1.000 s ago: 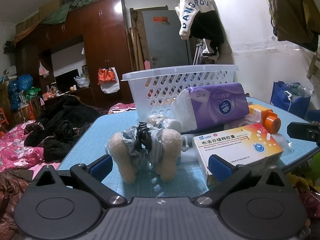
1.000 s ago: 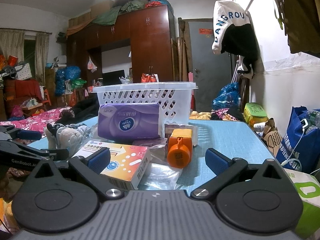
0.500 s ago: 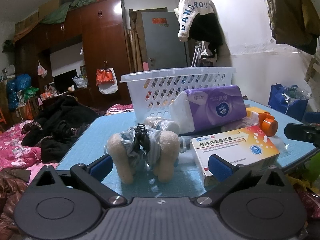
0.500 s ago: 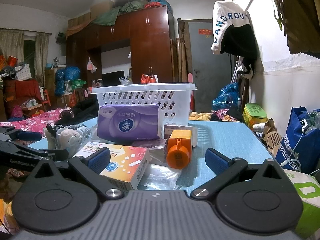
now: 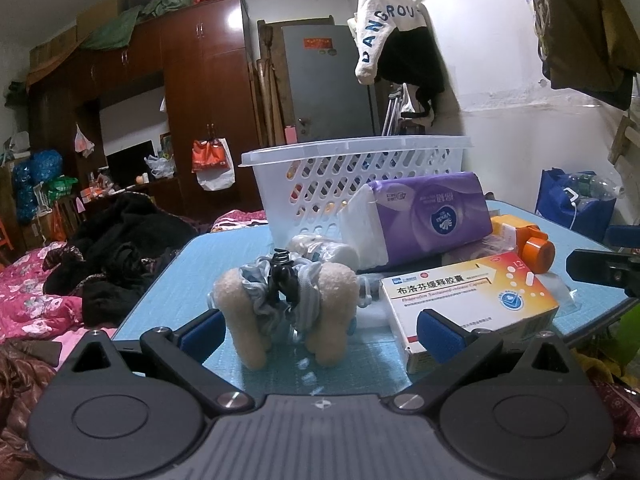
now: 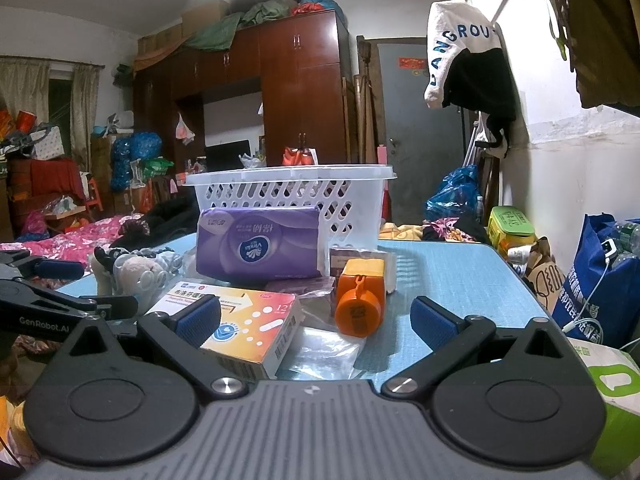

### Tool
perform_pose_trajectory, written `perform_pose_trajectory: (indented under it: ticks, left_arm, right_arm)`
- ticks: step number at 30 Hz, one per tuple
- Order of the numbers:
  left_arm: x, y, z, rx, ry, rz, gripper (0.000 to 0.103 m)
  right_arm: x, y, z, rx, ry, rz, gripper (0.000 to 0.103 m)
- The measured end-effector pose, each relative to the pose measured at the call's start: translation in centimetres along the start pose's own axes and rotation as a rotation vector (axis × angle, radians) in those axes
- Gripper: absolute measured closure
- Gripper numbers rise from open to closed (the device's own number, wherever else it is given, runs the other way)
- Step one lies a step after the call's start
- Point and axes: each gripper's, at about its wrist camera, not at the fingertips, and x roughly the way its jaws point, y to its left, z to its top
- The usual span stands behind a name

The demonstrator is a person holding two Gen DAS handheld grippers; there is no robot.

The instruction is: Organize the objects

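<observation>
Meanwhile the left gripper [image 5: 318, 326] had crept closer to the plush toy [image 5: 286, 300], jaws wide like the right gripper's [image 6: 316, 316], so sorting into the basket [image 5: 356, 184] had not begun.

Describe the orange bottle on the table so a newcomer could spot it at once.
Start at the white perforated plastic basket on the blue table. In front of it lies a purple tissue pack; just right of that lies the small orange plastic bottle, on its side with its round cap facing the camera. It is the only orange, round-capped item; its neighbours are boxes and soft packs.
</observation>
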Motion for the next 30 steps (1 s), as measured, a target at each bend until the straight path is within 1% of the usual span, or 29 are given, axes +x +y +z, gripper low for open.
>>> perform_pose_trajectory:
  ticks: [3,9,11,30]
  left_arm:
    - [0.01,-0.03,0.00,0.000,0.000,-0.001,0.000]
    - [-0.04,-0.15,0.01,0.002,0.001,-0.010,0.000]
    - [-0.09,-0.16,-0.01,0.002,0.000,-0.011,0.000]
    - [-0.07,0.07,0.03,-0.008,-0.001,-0.013,0.000]
  right_arm:
    - [-0.06,0.03,-0.02,0.000,-0.001,0.012,0.000]
    - [-0.38,0.52,-0.06,-0.021,-0.002,0.100,0.000]
    - [-0.44,0.77,-0.06,-0.032,0.000,0.118,0.000]
    - [-0.24,0.61,-0.06,-0.028,0.005,0.091,0.000]
